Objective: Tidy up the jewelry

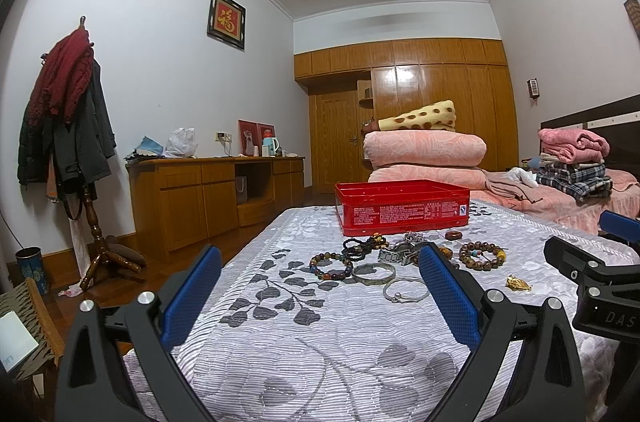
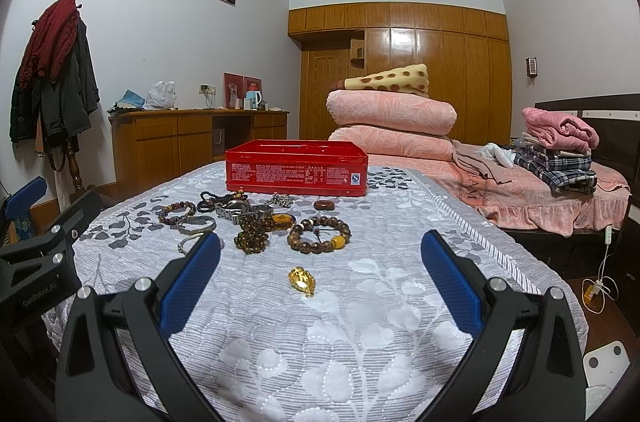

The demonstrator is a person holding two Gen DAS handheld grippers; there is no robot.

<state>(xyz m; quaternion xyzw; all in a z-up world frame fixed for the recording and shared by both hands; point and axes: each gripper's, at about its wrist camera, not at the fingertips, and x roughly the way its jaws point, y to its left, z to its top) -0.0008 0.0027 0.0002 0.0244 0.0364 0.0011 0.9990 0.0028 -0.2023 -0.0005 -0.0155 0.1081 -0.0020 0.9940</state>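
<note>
Your left tool [image 1: 320,276] hides part of the jewelry pile: its right finger [image 1: 448,296] covers the edge of the thin silver bangle [image 1: 404,288] and the dark beads behind it. In the right wrist view, the left finger [image 2: 192,276] of your right tool [image 2: 320,270] cuts off the same bangle. The metal watch [image 2: 240,211] is tangled with other pieces, and where one ends is hard to say.

The red tin box [image 2: 296,170] stands open beyond the pile, straight ahead of both tools. Its side carries small white print, too fine to read, with one square "S" mark near the right corner. On the body of your other tool you can read "DAS" in the left view and "GenROBOLAB"-like letters, partly cut off, in the right view.

Both tools hang low over the quilted bed cover [image 2: 360,322], pointing forward, with fingers wide apart and nothing between them. The gold pendant [image 2: 302,280] lies alone just ahead of the right tool, between its fingers. The big brown bead bracelet [image 2: 320,234] lies further ahead, near the pile.
</note>
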